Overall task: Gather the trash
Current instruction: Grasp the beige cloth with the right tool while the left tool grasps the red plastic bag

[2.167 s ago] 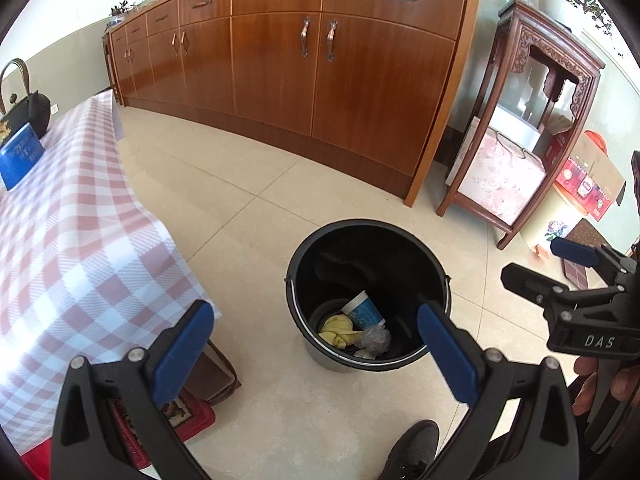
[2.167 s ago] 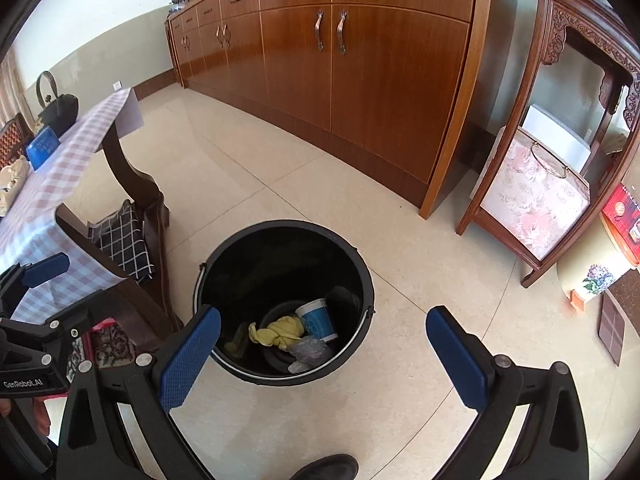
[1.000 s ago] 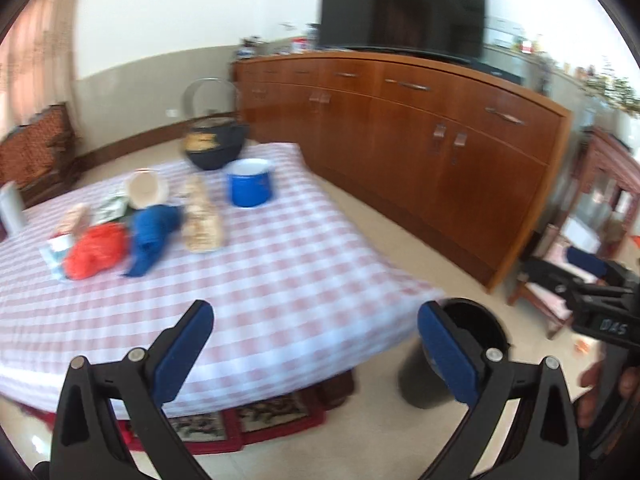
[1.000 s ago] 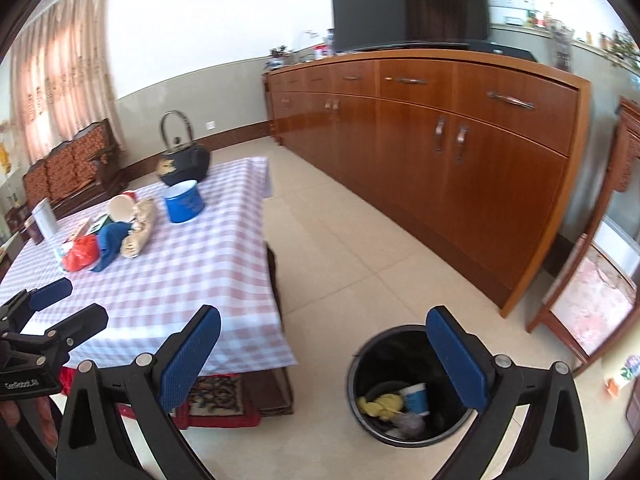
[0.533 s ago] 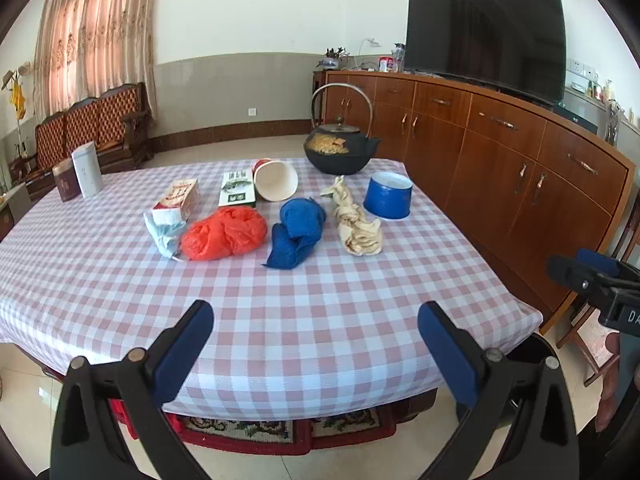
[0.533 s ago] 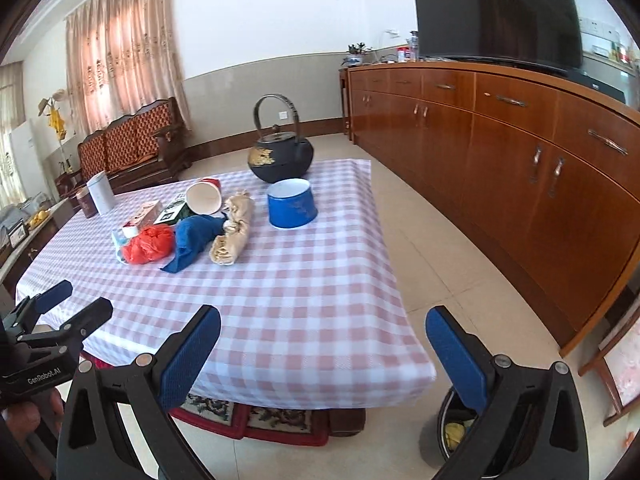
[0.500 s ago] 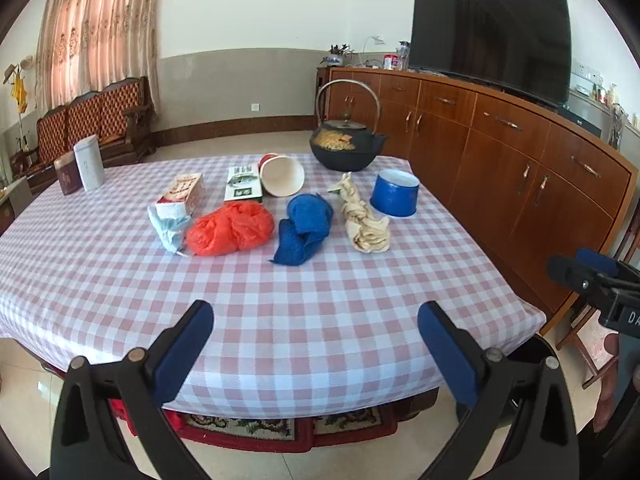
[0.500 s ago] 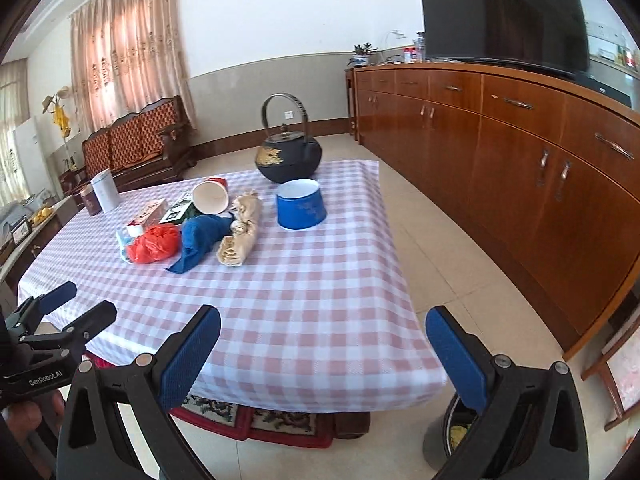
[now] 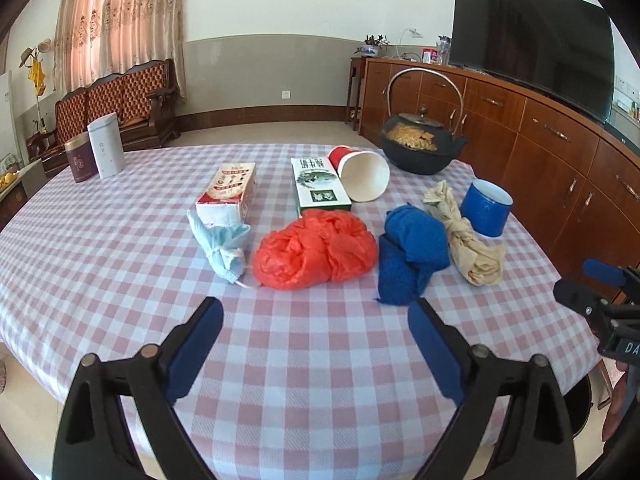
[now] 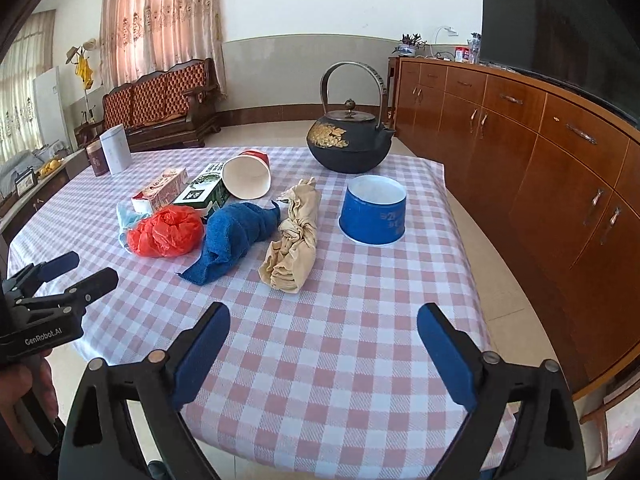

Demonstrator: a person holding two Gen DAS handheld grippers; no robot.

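You face the checked table [image 9: 120, 264] with both tools empty: the left gripper [image 9: 316, 340] and the right gripper [image 10: 324, 344] hang over its near edge, jaws spread wide and holding nothing. The step in hand looks like choosing the next piece of trash and reaching for it.

To do it well, commit one tool to one soft item, come down from above with the fingers straddling its bulk, and close only once the pads are level with the cloth, so the tablecloth does not get pinched.

In the left view the red plastic bag [image 9: 316, 256] lies at 12 o'clock from the gripper, near, with the blue rag [image 9: 408, 256] at 1 o'clock and the pale blue mask [image 9: 224, 244] at 11 o'clock.

In the right view the tan wad [image 10: 294, 240] sits at 12 o'clock, the blue tub [image 10: 374, 212] at 1 o'clock, and the paper cup [image 10: 247, 176] lies tipped on its side farther back at 11 o'clock, beside the two small boxes.
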